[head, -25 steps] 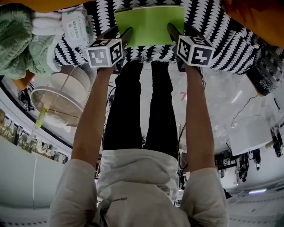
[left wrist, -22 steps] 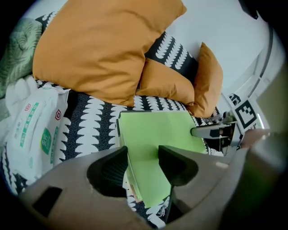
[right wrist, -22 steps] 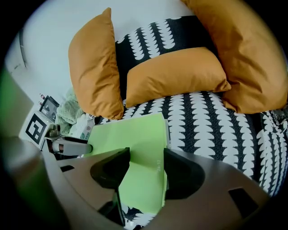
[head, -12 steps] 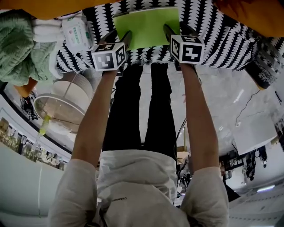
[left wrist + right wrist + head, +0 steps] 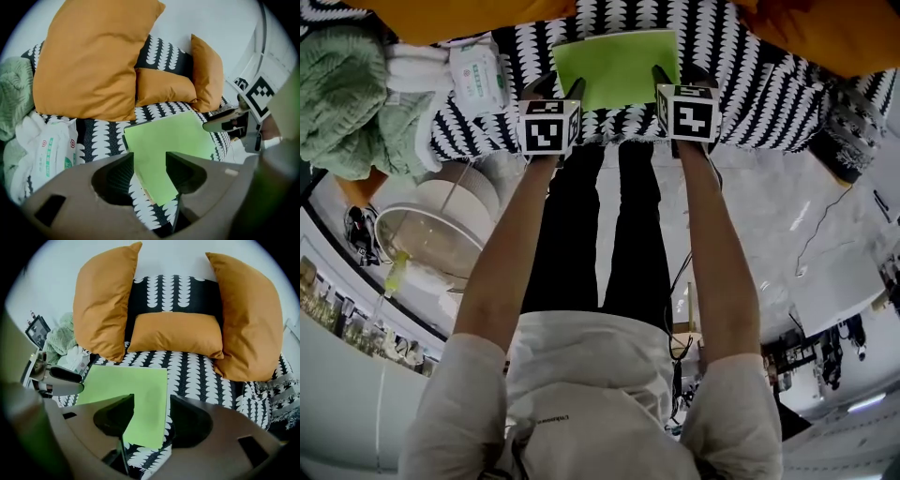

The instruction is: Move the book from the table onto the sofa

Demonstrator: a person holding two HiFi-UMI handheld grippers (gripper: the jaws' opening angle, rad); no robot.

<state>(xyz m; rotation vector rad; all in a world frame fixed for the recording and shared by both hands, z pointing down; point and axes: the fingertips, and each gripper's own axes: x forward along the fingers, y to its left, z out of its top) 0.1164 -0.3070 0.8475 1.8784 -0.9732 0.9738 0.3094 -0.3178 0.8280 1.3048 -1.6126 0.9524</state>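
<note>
Matt cover, woven cloth
The book (image 5: 617, 67) is faced in smooth matt green — the sofa (image 5: 769, 84) under it is covered in cloth, the pack (image 5: 478, 75) beside it in plastic film.

Soft, even light filled every view, the green book (image 5: 617, 67) bright with one faint shadow in the right gripper view, the glossy floor (image 5: 787, 216) showed streaks of glare, and both gripper views bent and blackened toward their round edges.

From overhead, the head camera looks steeply down past the person's arms (image 5: 502, 272) onto the sofa (image 5: 769, 84) edge. The cameras on the left gripper (image 5: 558, 89) and right gripper (image 5: 680, 75) sit low behind their jaws, near the seat, facing the cushions (image 5: 176, 333). All three views share the green book (image 5: 617, 66).
</note>
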